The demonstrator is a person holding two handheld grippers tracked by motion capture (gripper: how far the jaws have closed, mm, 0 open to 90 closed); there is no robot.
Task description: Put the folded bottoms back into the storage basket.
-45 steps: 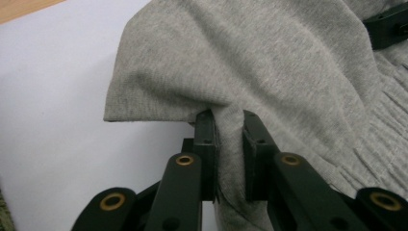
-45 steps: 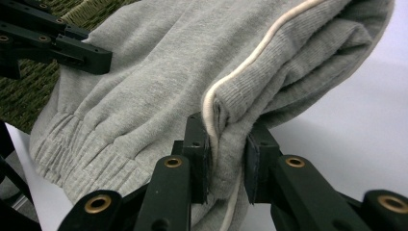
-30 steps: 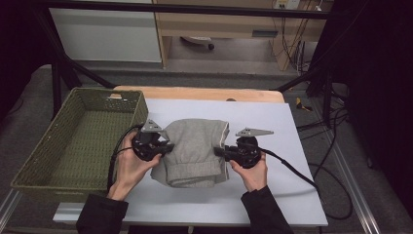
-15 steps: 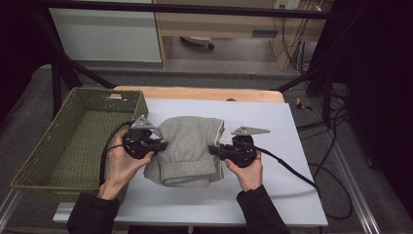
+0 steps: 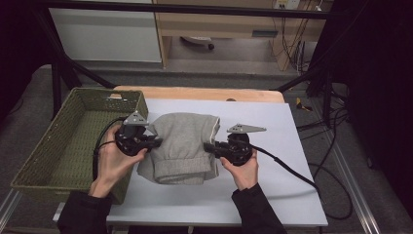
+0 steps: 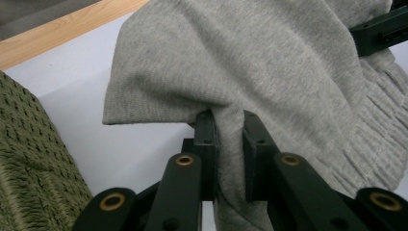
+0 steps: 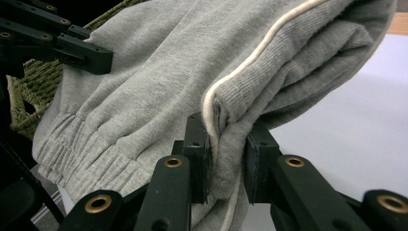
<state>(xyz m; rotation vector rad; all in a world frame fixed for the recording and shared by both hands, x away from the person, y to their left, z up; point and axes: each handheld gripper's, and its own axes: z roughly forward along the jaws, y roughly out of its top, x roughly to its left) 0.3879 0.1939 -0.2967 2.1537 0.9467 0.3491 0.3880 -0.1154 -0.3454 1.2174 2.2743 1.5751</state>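
Observation:
A folded grey sweat garment (image 5: 182, 146) with ribbed cuffs and a white drawstring hangs between my two grippers, just above the white table (image 5: 272, 122). My left gripper (image 5: 155, 142) is shut on the garment's left edge; in the left gripper view its jaws pinch a fold of the grey fabric (image 6: 269, 72) at my left gripper (image 6: 230, 139). My right gripper (image 5: 210, 147) is shut on the right edge, and the right gripper view shows my right gripper (image 7: 226, 149) clamping the garment (image 7: 144, 96) beside the white drawstring (image 7: 250, 57). The left gripper's jaws (image 7: 82, 50) show across the cloth.
A green woven basket (image 5: 53, 146) stands at the table's left side, right beside my left hand. A wooden strip (image 5: 195, 92) runs along the table's far edge. Black cables (image 5: 287, 165) trail from the right gripper over the table's right part.
Both grippers have carried the garment leftward toward the basket and lifted it slightly. The left hand now reaches the basket's right rim.

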